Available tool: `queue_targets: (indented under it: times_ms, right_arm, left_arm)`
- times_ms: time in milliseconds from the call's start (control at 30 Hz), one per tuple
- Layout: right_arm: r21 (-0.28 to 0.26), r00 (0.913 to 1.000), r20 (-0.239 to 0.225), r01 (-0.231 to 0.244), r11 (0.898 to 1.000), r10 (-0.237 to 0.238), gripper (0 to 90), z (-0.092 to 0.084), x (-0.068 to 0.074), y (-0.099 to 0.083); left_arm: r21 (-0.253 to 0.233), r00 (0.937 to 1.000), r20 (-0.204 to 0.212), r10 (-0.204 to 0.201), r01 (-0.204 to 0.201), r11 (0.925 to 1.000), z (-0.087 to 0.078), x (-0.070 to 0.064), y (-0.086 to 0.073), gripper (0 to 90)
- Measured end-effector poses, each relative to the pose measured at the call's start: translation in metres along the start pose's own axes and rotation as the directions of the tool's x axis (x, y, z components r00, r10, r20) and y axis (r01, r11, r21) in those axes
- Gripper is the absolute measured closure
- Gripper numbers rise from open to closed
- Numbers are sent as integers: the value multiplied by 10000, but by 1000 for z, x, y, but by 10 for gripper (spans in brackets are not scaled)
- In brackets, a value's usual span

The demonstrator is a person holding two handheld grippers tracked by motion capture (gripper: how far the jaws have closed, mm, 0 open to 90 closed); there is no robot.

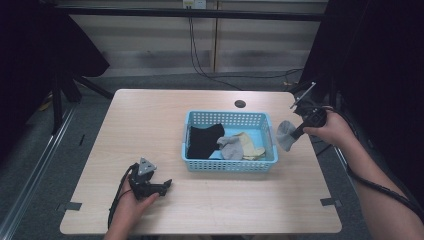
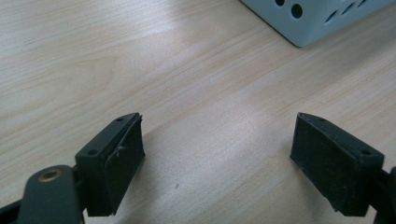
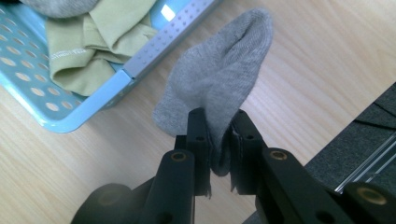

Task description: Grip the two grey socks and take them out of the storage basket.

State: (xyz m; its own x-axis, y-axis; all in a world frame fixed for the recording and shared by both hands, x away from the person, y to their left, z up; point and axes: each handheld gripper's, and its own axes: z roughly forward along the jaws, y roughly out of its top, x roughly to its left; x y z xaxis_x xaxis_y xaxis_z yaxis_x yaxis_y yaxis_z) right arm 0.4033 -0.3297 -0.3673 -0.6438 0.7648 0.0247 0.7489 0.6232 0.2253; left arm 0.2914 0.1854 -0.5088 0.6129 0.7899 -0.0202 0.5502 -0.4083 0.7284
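Note:
A light blue perforated basket [image 1: 229, 165] stands on the wooden table [image 1: 150, 115]; inside lie a black garment [image 1: 202, 141], a grey sock [image 1: 231, 148] and a yellow-green sock [image 1: 250, 145]. My right gripper [image 1: 298, 133] is shut on another grey sock [image 1: 286, 135], which hangs just outside the basket's right wall, over the table's right side. In the right gripper view that grey sock [image 3: 219, 81] is pinched between the jaws of the right gripper [image 3: 219, 149], with the basket corner [image 3: 116, 88] at upper left. My left gripper [image 1: 162, 186] rests open near the table's front left. Bare wood lies between the jaws of the left gripper [image 2: 217, 140].
A round cable hole [image 1: 240, 104] sits in the table behind the basket. Black tape marks [image 1: 330, 202] lie near the front corners. A basket corner [image 2: 308, 18] shows ahead of the left jaws. The table's right edge runs close under the right hand.

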Motion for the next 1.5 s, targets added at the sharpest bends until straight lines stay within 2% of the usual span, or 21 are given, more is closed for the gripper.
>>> queue_targets:
  times_ms: [333,633,767,933,1167,1333,1500]
  right_arm:
    - [394,9998,-210,14,9992,-6,803,31,3,-4]
    - [361,9984,-558,138,9993,-118,802,50,8,-4]
    - [279,9982,-594,135,9995,-118,726,53,9,-4]
    - [397,9991,-415,97,9992,-80,635,48,8,-6]
    - [146,9997,-208,-149,9998,152,549,32,6,-9]
    - [-5,9998,-187,-69,10000,69,517,24,10,-6]
    - [-135,9995,-133,287,9995,-289,494,11,19,6]
  left_arm:
    - [12,10000,-4,5,-5,10000,0,0,0,165]
    - [15,10000,-2,9,-9,10000,0,0,0,165]
    - [33,10000,6,28,-28,10000,0,0,0,165]
    - [32,10000,10,25,-25,10000,0,0,0,165]
    - [33,10000,7,26,-26,10000,0,0,0,165]
    - [31,10000,12,2,-2,10000,0,0,0,165]
    - [31,10000,0,32,-32,10000,0,0,0,164]
